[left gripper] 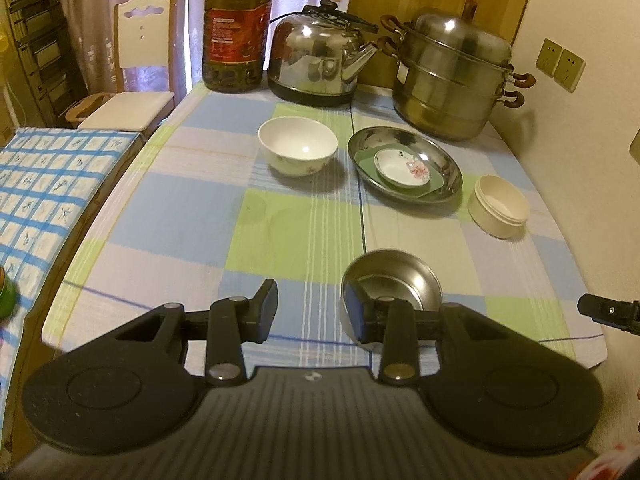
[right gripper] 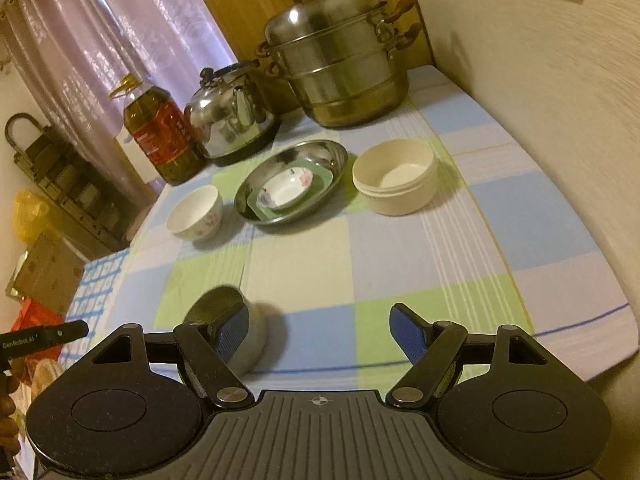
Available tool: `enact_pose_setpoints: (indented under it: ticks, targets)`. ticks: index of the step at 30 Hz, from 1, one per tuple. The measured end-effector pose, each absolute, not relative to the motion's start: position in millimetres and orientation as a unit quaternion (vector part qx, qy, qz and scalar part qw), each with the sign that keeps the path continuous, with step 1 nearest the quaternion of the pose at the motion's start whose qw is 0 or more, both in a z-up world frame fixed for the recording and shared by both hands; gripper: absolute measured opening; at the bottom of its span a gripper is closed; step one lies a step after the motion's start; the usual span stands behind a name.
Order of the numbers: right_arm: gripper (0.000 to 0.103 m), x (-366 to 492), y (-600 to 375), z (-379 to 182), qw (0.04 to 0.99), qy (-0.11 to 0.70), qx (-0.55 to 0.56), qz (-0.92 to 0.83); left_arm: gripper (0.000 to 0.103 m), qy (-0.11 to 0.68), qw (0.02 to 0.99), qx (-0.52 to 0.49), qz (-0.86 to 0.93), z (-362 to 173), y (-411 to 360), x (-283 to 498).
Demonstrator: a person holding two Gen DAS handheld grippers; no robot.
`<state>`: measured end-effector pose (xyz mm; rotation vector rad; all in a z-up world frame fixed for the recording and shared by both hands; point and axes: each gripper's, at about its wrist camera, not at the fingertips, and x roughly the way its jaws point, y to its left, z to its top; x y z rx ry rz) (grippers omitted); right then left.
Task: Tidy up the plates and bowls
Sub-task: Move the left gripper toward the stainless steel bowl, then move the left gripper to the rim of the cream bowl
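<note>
While jaws gape — steel bowl (left gripper: pixel 394 280) | white bowl (left gripper: pixel 297 148) apart

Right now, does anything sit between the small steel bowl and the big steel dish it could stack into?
Nothing visible: only bare tablecloth separates the small steel bowl from the big steel dish.

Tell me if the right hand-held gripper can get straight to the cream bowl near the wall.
Probably yes. The right hand-held gripper is open with nothing between its fingers, and only bare tablecloth lies between it and the cream bowl. The steel plate sits to the bowl's left, apart from it.
</note>
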<state>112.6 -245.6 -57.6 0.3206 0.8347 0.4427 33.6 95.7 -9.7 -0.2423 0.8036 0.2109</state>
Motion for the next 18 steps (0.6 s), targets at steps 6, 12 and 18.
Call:
enact_pose_setpoints:
  ticks: [6,12,18]
  targets:
    - [0.077,101,-252,-62,0.874,0.408,0.145,0.222,0.034,0.397,0.903,-0.120,0.108,-15,83,16]
    - [0.077,92,-256,-64,0.870,0.411,0.142,0.231,0.034,0.404,0.900,-0.120,0.106,-19,66,2]
    - [0.077,82,-259,-71,0.865,0.419,0.137,0.238,0.034,0.417,0.897,-0.117,0.090,-23,44,-7]
